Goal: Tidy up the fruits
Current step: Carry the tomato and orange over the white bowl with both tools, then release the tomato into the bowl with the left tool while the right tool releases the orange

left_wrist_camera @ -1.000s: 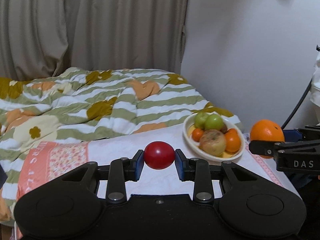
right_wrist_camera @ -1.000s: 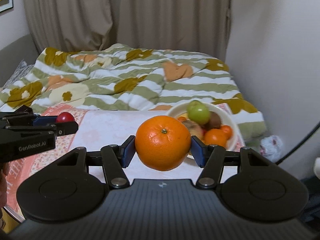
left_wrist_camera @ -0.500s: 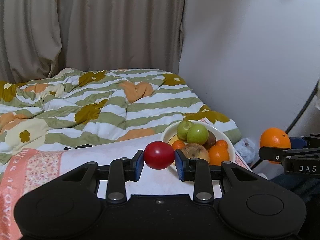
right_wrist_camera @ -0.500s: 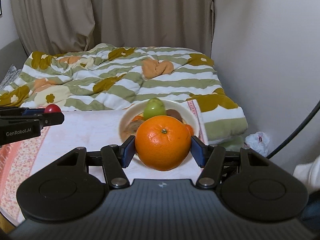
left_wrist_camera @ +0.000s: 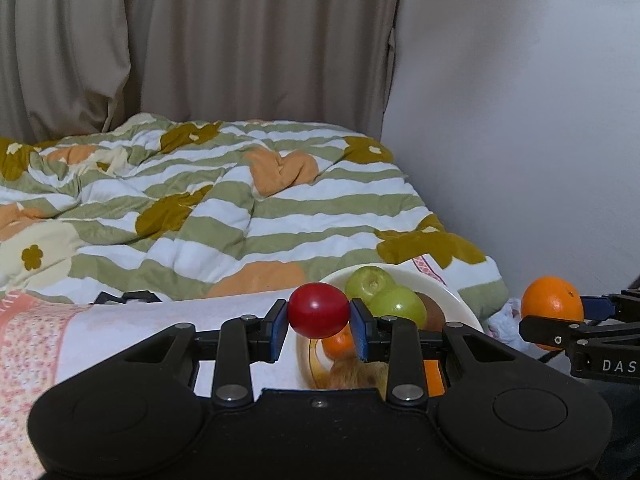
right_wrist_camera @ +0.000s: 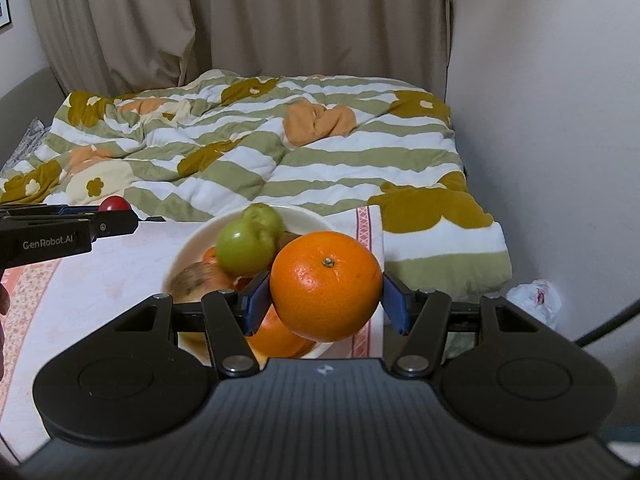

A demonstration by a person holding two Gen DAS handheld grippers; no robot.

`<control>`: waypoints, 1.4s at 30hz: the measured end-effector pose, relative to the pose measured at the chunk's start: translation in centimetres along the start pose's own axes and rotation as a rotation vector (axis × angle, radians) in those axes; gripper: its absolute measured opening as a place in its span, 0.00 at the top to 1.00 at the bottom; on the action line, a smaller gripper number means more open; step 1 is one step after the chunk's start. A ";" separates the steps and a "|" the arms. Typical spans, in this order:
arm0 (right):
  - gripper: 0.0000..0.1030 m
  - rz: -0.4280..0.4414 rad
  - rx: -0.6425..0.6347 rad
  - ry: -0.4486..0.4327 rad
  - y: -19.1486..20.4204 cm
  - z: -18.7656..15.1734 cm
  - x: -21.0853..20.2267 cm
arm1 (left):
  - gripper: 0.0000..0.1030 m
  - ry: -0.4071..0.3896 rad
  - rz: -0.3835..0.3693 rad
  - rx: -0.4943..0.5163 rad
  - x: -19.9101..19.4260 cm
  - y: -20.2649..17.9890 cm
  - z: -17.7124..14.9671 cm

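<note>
A: The duvet behind the white bowl has green and white stripes with mustard flowers and pale orange patches.

B: In the bowl, two green fruits, and a brownish one, perhaps mottled; it is half hidden.

A: Over the bowl, a bright orange between blue pads. Left of the bowl, a glossy red fruit.

B: Beneath the bowl, a white cloth with a pink floral border. Beige curtains behind all.
</note>
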State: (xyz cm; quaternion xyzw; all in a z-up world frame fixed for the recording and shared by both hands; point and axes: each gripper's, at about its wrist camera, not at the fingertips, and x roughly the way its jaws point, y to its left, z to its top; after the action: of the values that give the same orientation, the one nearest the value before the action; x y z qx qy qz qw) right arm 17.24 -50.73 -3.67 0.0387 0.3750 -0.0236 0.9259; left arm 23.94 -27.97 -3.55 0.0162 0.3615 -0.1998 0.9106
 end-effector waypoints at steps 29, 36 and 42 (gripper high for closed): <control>0.28 -0.005 0.080 0.060 -1.8 1.7 7.2 | 0.14 0.067 -0.054 -0.013 7.3 2.0 2.2; 0.28 0.025 0.063 0.055 -1.6 1.9 7.5 | 0.02 -0.027 0.014 -0.014 3.0 2.7 1.7; 0.28 0.063 0.055 0.059 -1.6 1.6 9.1 | 0.02 -0.051 0.050 -0.020 0.8 2.9 0.6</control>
State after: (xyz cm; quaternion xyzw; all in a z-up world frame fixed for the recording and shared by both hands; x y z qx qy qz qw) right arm 24.79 -52.61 -8.93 0.0769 0.4000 -0.0036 0.9133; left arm 25.96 -25.66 -3.92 0.0108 0.3399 -0.1738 0.9242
